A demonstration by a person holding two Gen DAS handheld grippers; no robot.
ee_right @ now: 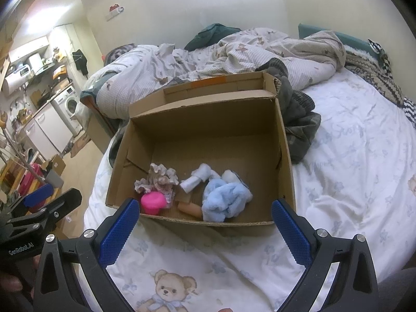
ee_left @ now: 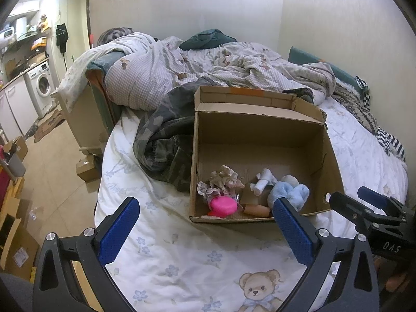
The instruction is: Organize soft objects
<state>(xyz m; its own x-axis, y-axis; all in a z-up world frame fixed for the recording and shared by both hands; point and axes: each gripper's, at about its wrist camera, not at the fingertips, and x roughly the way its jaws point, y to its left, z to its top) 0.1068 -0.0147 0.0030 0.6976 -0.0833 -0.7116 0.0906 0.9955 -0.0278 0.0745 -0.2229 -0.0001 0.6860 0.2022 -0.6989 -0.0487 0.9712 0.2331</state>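
Bed sheet (ee_right: 338, 171), cardboard box (ee_right: 283, 156) of soft items ahead of both grippers' spread fingers (ee_right: 119, 231)

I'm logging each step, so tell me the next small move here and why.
Probably draw both grippers back from the cardboard box and look for anything soft left outside it. The left gripper and right gripper are both open and hold nothing, while the blue plush, pink toy, lace scrunchie and white roll already lie inside.
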